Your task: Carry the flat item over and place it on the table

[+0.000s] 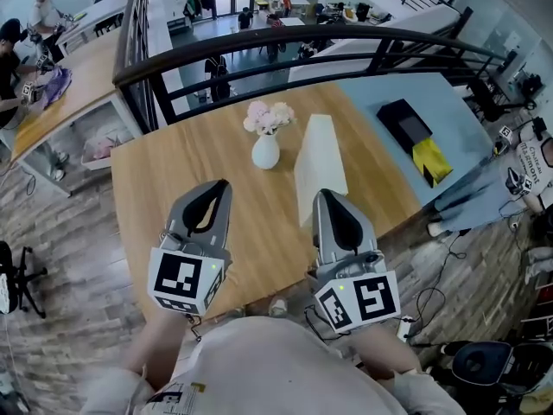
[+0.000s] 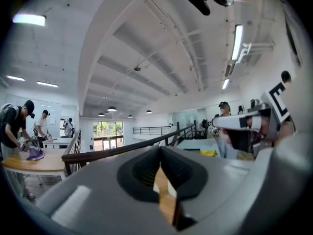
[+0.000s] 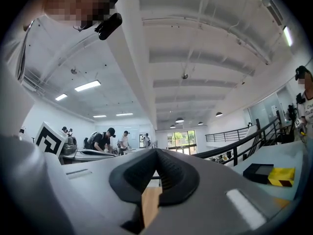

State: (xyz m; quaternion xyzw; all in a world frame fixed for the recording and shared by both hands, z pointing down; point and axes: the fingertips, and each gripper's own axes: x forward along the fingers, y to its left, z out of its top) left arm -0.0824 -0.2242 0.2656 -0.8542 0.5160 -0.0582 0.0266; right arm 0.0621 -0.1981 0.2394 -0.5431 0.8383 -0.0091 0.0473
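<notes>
Closest to me are my two grippers, held side by side over the wooden table [image 1: 173, 180]. The left gripper [image 1: 221, 185] has its jaws together with nothing between them; only bare wood shows through the gap behind the tips. The right gripper [image 1: 320, 195] is likewise closed and empty. The flat item [image 1: 321, 158], a pale white panel, lies on the wooden table at twelve o'clock from the right gripper, with its near end just beyond those tips. I cannot tell whether they touch. Its long axis runs from six to twelve, away from me. A vase [image 1: 265, 151] of flowers stands just beside it at nine o'clock. My right gripper is clearly the nearer one; the left would have to cross toward two o'clock, past the vase.
</notes>
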